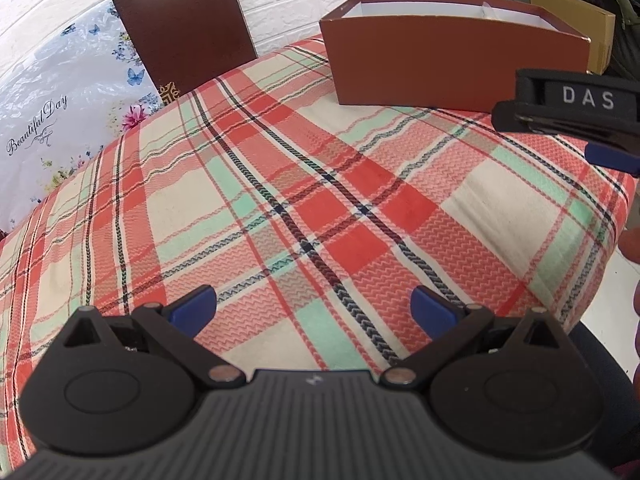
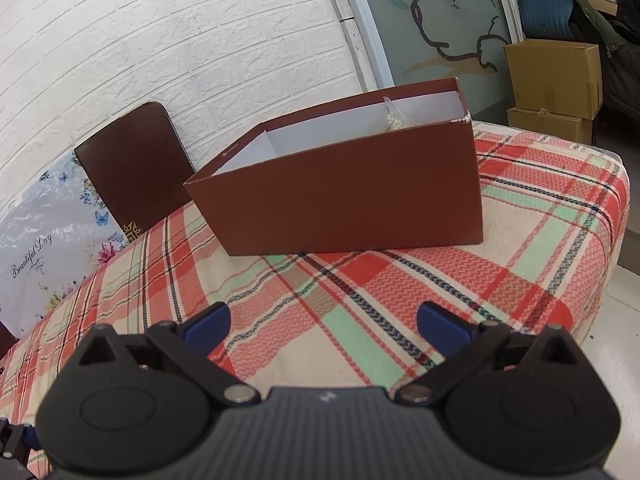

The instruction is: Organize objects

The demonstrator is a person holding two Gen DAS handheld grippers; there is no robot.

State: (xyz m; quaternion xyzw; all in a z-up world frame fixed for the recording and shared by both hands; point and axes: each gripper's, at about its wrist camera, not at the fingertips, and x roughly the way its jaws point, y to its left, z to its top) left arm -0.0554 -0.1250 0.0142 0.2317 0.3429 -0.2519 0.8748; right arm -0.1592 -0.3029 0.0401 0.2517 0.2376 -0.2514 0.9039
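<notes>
While both tools hang above the plaid tablecloth (image 1: 280,184), nothing is in hand. The left gripper (image 1: 314,304) has its blue fingers spread wide, bare cloth between them. The right gripper (image 2: 324,324) is the same: wide apart, gripping nothing, pointed at the brown box (image 2: 344,196).

Landmark: the brown box, lidless, white inside, standing on the cloth toward the wall. Behind it on its left, a dark brown board (image 2: 132,160) leans against the white brick wall (image 2: 200,40), with a floral bag (image 2: 44,240) further left again. Past the box's right end, cardboard cartons (image 2: 556,80) stacked on the floor, well apart from it. Inside the box, at its far right corner, something small, pale and beaded (image 2: 394,120) shows above the rim; too small to identify.

The cloth in front of the box carries no loose objects that I can see. Judgement: either sorting is largely done or a pause between picks.

Next move calls for finding any remaining item outside these views, or reaching over the box's near wall without knocking it, since the light card would likely slide.
</notes>
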